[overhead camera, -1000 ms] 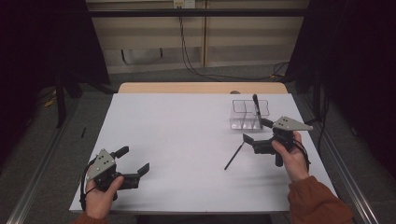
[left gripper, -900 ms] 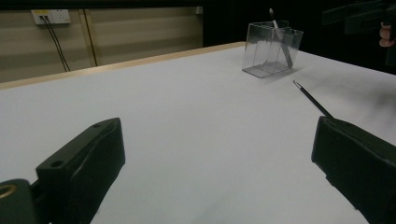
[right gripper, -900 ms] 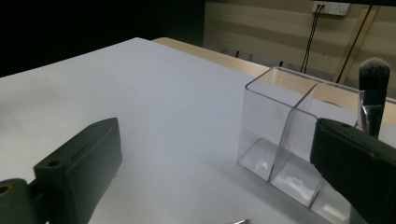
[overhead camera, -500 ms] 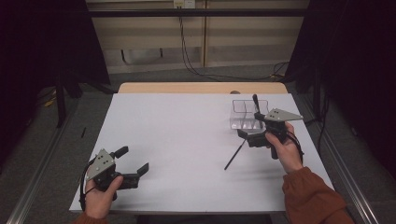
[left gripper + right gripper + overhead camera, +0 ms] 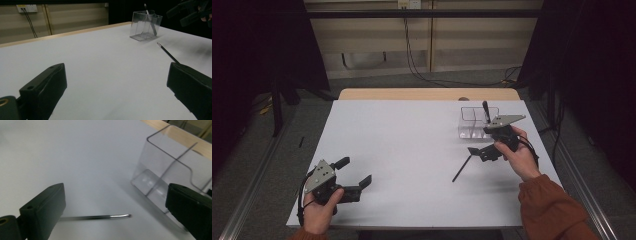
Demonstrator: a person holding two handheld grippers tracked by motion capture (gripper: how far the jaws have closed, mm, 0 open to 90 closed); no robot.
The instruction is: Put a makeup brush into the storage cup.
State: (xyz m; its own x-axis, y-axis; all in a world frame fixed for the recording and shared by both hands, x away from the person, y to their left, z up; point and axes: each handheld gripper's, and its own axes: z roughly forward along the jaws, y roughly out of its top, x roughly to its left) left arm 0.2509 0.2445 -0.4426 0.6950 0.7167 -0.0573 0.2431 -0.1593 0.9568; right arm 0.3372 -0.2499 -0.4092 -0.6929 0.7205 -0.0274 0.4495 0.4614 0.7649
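Care was called for: the thin black pen (image 5: 462, 168) lay flat near the surface's (image 5: 402, 150) right edge, beside the clear plastic organiser (image 5: 473, 122). The released right tongs (image 5: 480, 151) should be lowered astride it; the left tongs (image 5: 354, 175) were likewise released.

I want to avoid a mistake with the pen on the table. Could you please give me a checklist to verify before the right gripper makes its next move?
1. Right gripper open: ok, its jaws stand wide apart in the right gripper view.
2. Pen free to pick: ok, it lies flat on the white table, nothing on it.
3. Gripper lined up on the pen: not ok, the pen lies low in the right gripper view, running partly behind one jaw.
4. Clear holder has room: ok, it stands upright with one pen inside and free compartments.
5. Left gripper out of the way: ok, it is open at the table's near left corner.
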